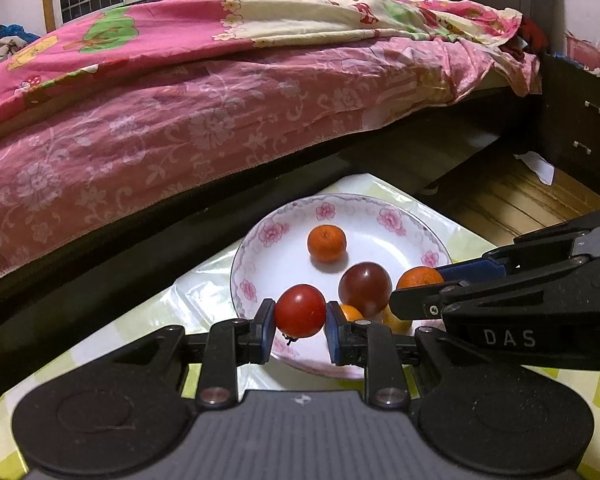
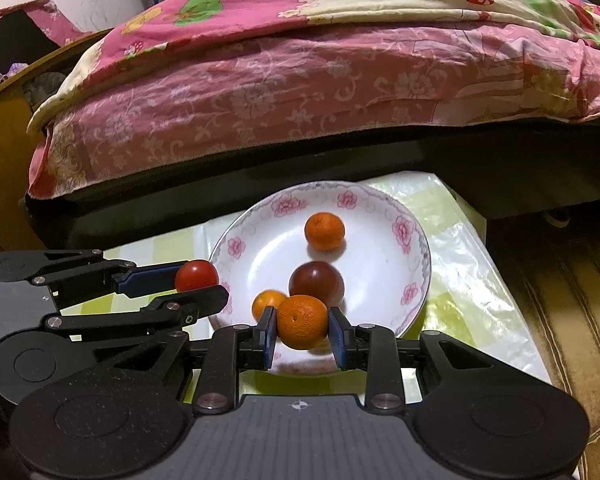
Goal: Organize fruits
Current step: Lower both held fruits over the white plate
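A white plate with pink flowers (image 1: 284, 216) (image 2: 379, 200) sits on a small table. My left gripper (image 1: 300, 314) is shut on a red tomato (image 1: 300, 310) over the plate's near left rim; it also shows in the right wrist view (image 2: 196, 276). My right gripper (image 2: 303, 330) is shut on an orange tangerine (image 2: 301, 322) over the plate's near rim; in the left wrist view the tangerine (image 1: 419, 278) sits between the right fingers. In the plate lie a tangerine (image 1: 326, 244) (image 2: 324, 231), a dark red tomato (image 1: 364, 288) (image 2: 315, 282) and another tangerine (image 2: 266, 302).
The table has a green-and-white checked plastic cover (image 1: 204, 288) (image 2: 467, 280). A bed with a pink floral quilt (image 1: 220, 100) (image 2: 300, 80) stands right behind it. Wooden floor (image 1: 499, 196) and a dark cabinet (image 1: 579, 128) lie to the right.
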A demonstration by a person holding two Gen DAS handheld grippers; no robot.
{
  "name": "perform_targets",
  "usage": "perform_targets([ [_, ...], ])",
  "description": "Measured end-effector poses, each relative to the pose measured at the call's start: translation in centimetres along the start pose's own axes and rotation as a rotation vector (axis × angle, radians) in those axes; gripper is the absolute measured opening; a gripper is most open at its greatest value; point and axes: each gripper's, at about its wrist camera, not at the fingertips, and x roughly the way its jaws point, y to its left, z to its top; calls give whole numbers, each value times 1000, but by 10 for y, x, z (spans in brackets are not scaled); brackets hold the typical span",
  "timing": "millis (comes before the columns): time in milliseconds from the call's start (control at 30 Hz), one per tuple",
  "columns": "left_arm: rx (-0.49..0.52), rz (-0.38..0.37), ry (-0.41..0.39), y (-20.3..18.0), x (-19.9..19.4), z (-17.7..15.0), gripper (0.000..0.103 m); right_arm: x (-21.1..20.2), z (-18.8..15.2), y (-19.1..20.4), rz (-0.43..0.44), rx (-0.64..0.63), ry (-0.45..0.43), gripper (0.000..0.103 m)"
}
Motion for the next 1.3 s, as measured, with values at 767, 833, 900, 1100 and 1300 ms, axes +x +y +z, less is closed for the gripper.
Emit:
perform_targets([
  [767,-23,5,15,2,34,5,33,29,5,-16,-47,12,-9,27],
  [833,-28,4,13,3,36,6,33,29,7,-18,-44,13,-13,27],
  [900,-31,0,13,3,37,6,33,30,9,-18,-42,12,-19,27],
  [1100,-31,2,19,4,41,5,34,31,12,-20,-41,16,-30,28],
  [1300,-41,9,18,6,43,6,34,34,14,-20,-37,16,-41,28],
])
